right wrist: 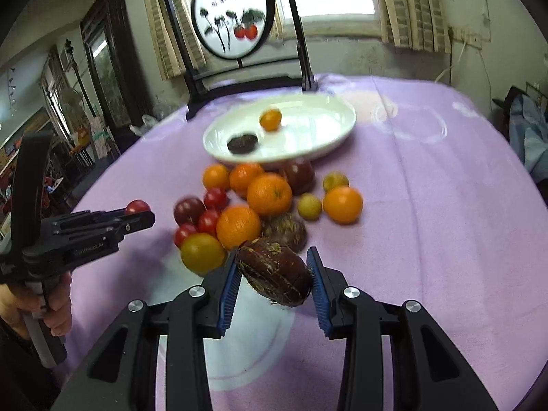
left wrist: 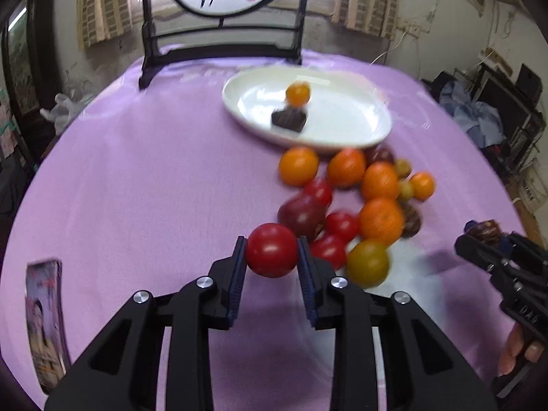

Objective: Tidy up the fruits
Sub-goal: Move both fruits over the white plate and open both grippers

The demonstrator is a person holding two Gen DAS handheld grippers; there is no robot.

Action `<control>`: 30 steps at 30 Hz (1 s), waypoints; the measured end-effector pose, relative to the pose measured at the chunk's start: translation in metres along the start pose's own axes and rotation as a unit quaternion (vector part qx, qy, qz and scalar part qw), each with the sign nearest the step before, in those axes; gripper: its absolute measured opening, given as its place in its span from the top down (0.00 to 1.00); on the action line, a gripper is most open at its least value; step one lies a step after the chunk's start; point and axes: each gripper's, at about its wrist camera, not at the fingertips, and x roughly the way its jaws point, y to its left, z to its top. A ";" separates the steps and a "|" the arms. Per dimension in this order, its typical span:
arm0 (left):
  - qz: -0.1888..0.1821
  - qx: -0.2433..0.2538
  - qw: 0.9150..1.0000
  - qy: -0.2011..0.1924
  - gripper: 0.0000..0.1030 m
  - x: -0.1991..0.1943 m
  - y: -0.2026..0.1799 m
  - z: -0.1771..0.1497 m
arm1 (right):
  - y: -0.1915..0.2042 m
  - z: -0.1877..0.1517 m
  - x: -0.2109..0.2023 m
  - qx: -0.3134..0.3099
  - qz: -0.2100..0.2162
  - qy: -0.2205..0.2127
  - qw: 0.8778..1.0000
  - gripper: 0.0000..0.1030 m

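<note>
My left gripper [left wrist: 271, 255] is shut on a red tomato [left wrist: 271, 250], held above the purple cloth near the pile; it also shows in the right wrist view [right wrist: 137, 209]. My right gripper [right wrist: 274, 275] is shut on a dark brown water chestnut [right wrist: 274, 275]; it shows in the left wrist view [left wrist: 484, 231] too. A pile of oranges [right wrist: 269, 194], red tomatoes [right wrist: 215, 198] and dark fruits lies on the cloth. The white oval plate [right wrist: 328, 137] behind the pile holds a small orange fruit [right wrist: 270, 120] and a dark chestnut [right wrist: 242, 144].
A black-framed round painted screen [right wrist: 233, 17] stands at the table's far edge. A picture booklet [left wrist: 44, 322] lies at the left near edge. Room clutter surrounds the table.
</note>
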 end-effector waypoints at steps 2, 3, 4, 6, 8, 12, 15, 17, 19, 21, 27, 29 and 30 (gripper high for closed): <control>0.004 0.009 1.000 -0.025 0.73 -0.013 -0.005 0.021 | 0.005 0.014 -0.010 -0.014 0.000 -0.021 1.000 0.62; 0.013 0.015 0.999 -0.039 0.73 -0.017 -0.008 0.034 | 0.008 0.021 -0.012 -0.022 -0.001 -0.029 0.999 0.62; 0.017 0.017 0.999 -0.047 0.73 -0.020 -0.010 0.044 | 0.010 0.030 -0.013 -0.032 -0.004 -0.035 0.999 0.62; 0.016 0.018 0.998 -0.059 0.72 -0.020 -0.014 0.063 | 0.015 0.051 -0.011 -0.049 -0.012 -0.049 0.998 0.62; 0.034 0.021 0.997 -0.066 0.72 -0.011 -0.018 0.082 | 0.019 0.069 -0.002 -0.062 -0.012 -0.058 0.996 0.62; 0.056 0.012 0.997 -0.054 0.72 0.027 -0.019 0.107 | 0.019 0.099 0.038 -0.070 -0.025 -0.045 0.996 0.62; 0.053 -0.010 0.998 -0.016 0.72 0.068 -0.009 0.123 | 0.008 0.112 0.078 -0.046 -0.018 -0.004 0.999 0.62; 0.056 -0.015 0.998 -0.010 0.72 0.088 -0.004 0.130 | 0.001 0.116 0.102 -0.040 -0.026 0.021 0.999 0.62; 0.068 -0.016 0.998 0.002 0.72 0.107 -0.001 0.136 | 0.000 0.117 0.120 -0.052 -0.035 0.035 0.997 0.62; 0.073 -0.023 0.997 0.014 0.72 0.122 0.002 0.141 | -0.002 0.117 0.131 -0.055 -0.038 0.045 0.997 0.62; 0.082 -0.022 0.996 0.018 0.48 0.140 -0.001 0.148 | -0.003 0.117 0.149 -0.053 -0.035 0.066 0.996 0.54; 0.080 -0.018 0.997 0.008 0.37 0.135 -0.005 0.149 | -0.004 0.116 0.147 -0.047 -0.033 0.068 0.996 0.45; 0.079 -0.014 0.997 0.006 0.37 0.131 -0.007 0.149 | -0.003 0.116 0.143 -0.046 -0.033 0.065 0.996 0.45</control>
